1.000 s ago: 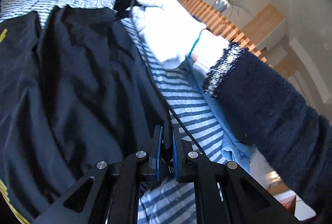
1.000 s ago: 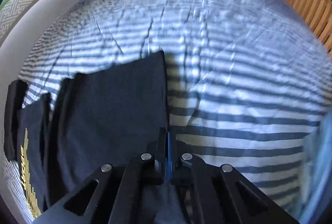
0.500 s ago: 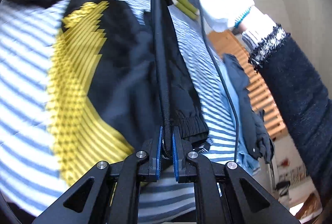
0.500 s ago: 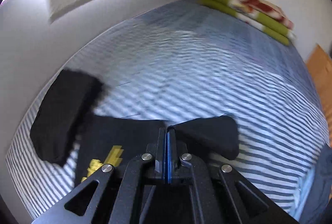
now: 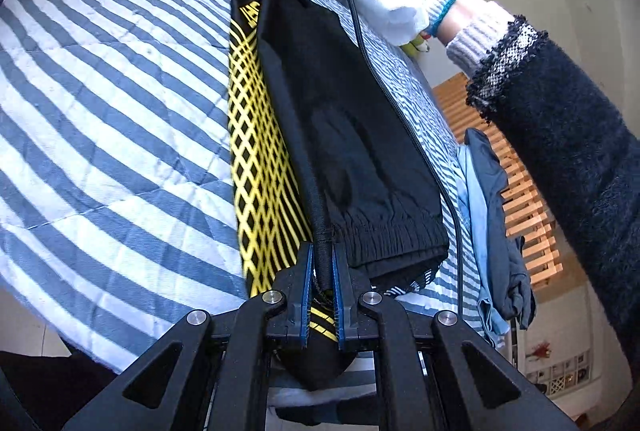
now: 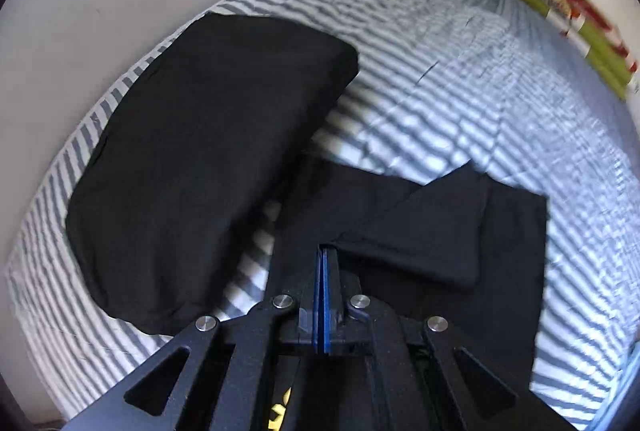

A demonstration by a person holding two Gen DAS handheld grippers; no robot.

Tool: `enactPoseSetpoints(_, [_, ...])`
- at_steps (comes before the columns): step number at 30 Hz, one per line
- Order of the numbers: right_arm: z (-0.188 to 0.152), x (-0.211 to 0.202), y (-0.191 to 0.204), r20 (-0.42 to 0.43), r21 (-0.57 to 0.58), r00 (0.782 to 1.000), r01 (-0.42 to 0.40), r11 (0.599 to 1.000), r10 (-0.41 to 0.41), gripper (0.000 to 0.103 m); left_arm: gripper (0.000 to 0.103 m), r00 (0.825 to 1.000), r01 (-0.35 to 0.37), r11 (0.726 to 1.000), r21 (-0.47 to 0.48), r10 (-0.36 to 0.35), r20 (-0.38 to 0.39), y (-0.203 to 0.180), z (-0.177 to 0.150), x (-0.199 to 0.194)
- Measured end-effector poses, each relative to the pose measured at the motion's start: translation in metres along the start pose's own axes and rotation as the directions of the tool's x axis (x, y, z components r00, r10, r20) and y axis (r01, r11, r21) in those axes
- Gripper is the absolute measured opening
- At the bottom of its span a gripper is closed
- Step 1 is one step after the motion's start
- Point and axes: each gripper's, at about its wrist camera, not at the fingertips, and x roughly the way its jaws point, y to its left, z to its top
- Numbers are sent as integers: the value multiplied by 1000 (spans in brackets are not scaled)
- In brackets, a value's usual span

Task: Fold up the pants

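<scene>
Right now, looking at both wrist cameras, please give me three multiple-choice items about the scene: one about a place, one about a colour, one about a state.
1. Where does the folded black bundle lie?
A. On the striped bed cover
B. On the wooden slats
C. On the floor

2. What colour is the pattern on the black pants?
A. Red
B. Yellow
C. Green

3. How is the left gripper?
A. Wide open above the bed
B. Shut on nothing
C. Shut on the pants' edge

Right letters:
1 A: the bundle rests on the blue and white striped bed cover, near its far edge.
2 B: a yellow lattice runs along the leg.
3 C: the corded edge of the pants passes between its blue pads, which press on it.
</scene>
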Motion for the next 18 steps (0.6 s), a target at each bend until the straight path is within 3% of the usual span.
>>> enactPoseSetpoints(6, [-1, 5, 4, -12, 5, 999, -41, 999, 41, 4, 9, 1000, -8, 1000, -3, 8, -4, -3, -5, -12])
enactPoseSetpoints(10, [1, 2, 9, -28, 15, 992, -120, 993, 120, 33, 9, 999, -29, 1000, 4, 29, 14, -7, -7, -17])
enactPoseSetpoints(13, [1, -15, 6, 12, 23, 992, -128, 991, 128, 33, 11, 999, -48, 999, 4, 48, -4, -6, -8, -19])
enactPoseSetpoints(18, [-7, -63, -29, 85, 59, 974, -215, 975, 209, 33, 11, 995, -98, 994, 40, 97, 16, -5, -9, -32])
